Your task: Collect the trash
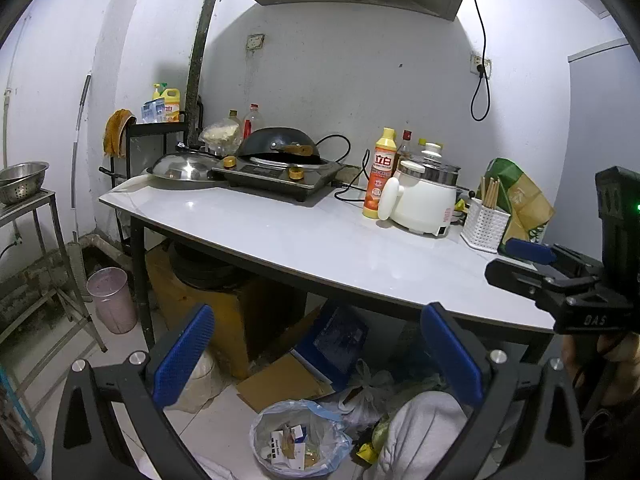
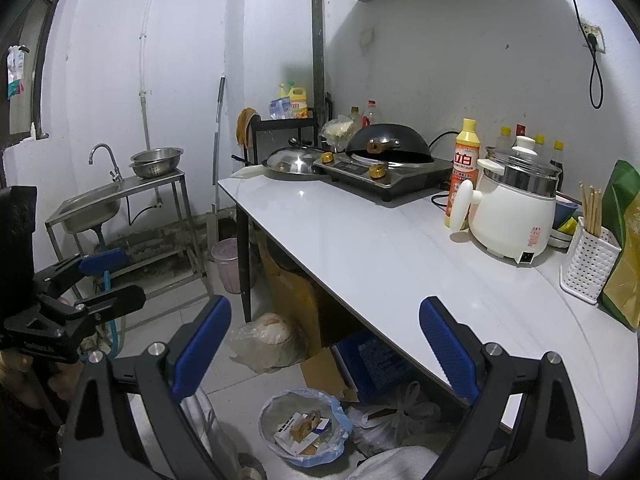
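Observation:
A small bin lined with a blue plastic bag (image 1: 337, 438) (image 2: 267, 414) stands on the floor under the near edge of the white table (image 1: 320, 240) (image 2: 380, 264). Cartons and paper scraps (image 1: 290, 444) (image 2: 304, 430) lie inside it. My left gripper (image 1: 318, 356) hangs open above the bin with nothing between its blue pads; the right wrist view shows it at the far left (image 2: 116, 280). My right gripper (image 2: 326, 346) is also open and empty, over the table's edge and the bin. It appears at the right of the left wrist view (image 1: 516, 262).
On the table stand an induction cooker with a wok (image 1: 280, 148), an orange detergent bottle (image 2: 462, 172), a white electric pot (image 2: 516, 208), a chopstick holder (image 2: 588, 264) and a green bag (image 2: 624, 240). Plastic bags (image 2: 268, 340), cardboard (image 1: 280, 384), a pink bin (image 1: 112, 300) and a steel sink (image 2: 92, 204) surround it.

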Demonstrator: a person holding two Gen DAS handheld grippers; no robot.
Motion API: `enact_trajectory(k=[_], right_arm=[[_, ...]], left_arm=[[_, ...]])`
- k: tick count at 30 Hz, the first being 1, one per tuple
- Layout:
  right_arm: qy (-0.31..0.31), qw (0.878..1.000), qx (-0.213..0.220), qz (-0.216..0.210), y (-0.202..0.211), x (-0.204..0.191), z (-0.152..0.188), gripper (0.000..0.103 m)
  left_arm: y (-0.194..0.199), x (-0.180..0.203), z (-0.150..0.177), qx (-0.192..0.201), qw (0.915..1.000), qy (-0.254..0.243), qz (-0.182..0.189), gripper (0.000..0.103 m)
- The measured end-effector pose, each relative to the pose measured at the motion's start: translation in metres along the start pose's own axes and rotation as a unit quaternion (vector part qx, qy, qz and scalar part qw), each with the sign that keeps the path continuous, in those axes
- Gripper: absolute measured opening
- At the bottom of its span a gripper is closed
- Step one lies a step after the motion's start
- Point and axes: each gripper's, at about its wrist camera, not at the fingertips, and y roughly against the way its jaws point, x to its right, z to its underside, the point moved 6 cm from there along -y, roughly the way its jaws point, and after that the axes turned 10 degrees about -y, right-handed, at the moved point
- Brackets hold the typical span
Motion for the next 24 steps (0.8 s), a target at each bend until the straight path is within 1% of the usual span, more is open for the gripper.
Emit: enact_trajectory(k=[24], right_arm=[[0.002, 1.000, -0.002, 0.000, -0.0012, 0.0009, -0.0010, 0.094]], left_arm=[[0.0022, -0.0019, -0.0005, -0.005, 1.0000, 0.000, 0.000, 0.103]])
